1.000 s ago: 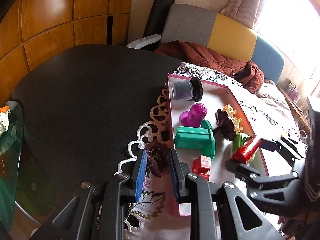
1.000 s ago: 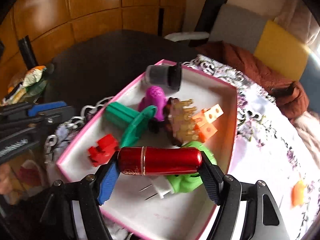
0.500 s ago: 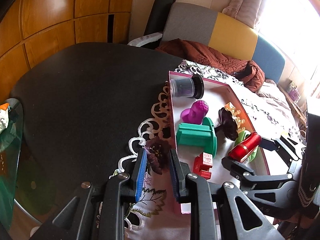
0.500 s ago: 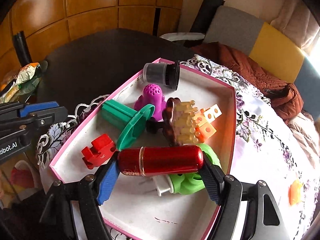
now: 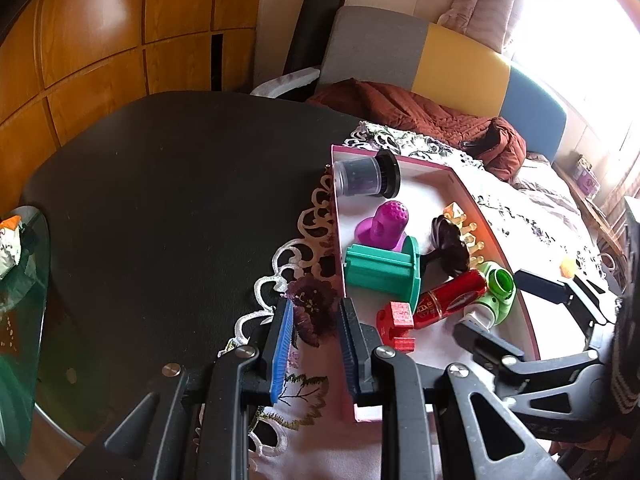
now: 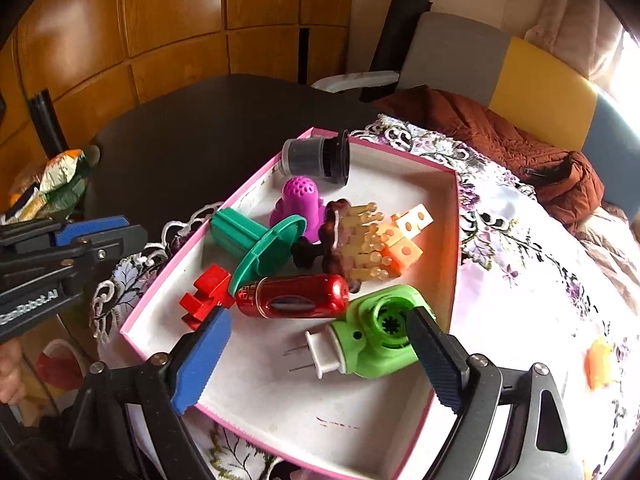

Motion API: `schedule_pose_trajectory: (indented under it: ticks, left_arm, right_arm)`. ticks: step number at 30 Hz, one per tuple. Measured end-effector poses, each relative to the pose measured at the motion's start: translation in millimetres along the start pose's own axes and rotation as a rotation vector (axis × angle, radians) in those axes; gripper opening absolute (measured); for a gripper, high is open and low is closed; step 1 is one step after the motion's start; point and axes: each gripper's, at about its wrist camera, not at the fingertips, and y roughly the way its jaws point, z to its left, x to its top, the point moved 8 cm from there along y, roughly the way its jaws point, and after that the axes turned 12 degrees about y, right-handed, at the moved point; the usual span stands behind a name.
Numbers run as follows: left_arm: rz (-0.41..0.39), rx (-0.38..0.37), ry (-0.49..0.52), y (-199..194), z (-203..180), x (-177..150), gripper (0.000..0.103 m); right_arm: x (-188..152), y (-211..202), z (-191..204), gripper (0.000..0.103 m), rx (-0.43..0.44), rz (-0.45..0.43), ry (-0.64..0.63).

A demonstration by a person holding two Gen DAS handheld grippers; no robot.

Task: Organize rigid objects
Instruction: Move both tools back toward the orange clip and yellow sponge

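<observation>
Right gripper (image 6: 316, 356) has just spread its jaws and let go the red tube (image 6: 292, 296), now lying in the pink box (image 6: 454, 240) at ten o'clock of the green plug (image 6: 376, 340), so this item looks sorted.

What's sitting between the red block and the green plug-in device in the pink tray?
The red metallic cylinder lies there on its side, its ends by the red block and the green plug-in device. The right wrist view shows it best.
</observation>
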Motion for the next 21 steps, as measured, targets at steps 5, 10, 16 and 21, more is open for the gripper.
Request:
schedule_pose_trajectory:
  ticks: [5,10,16,21]
  left_arm:
    - [-0.008,0.007,0.006,-3,-1,2,0.023]
    - [-0.009,0.008,0.016,-5,-4,3,0.023]
    - [-0.022,0.020,0.039,-11,-10,8,0.026]
    - [-0.039,0.037,0.070,-16,-15,15,0.026]
  right_arm:
    - [5,-23,-23,0.095,0.017,-0.041,0.083]
    - [9,-44,-67,0.098,-0.028,-0.070,0.167]
    - [-4,-64,-142,0.098,-0.146,-0.064,0.269]
    - [-22,-88,-226,0.100,-0.289,-0.080,0.394]
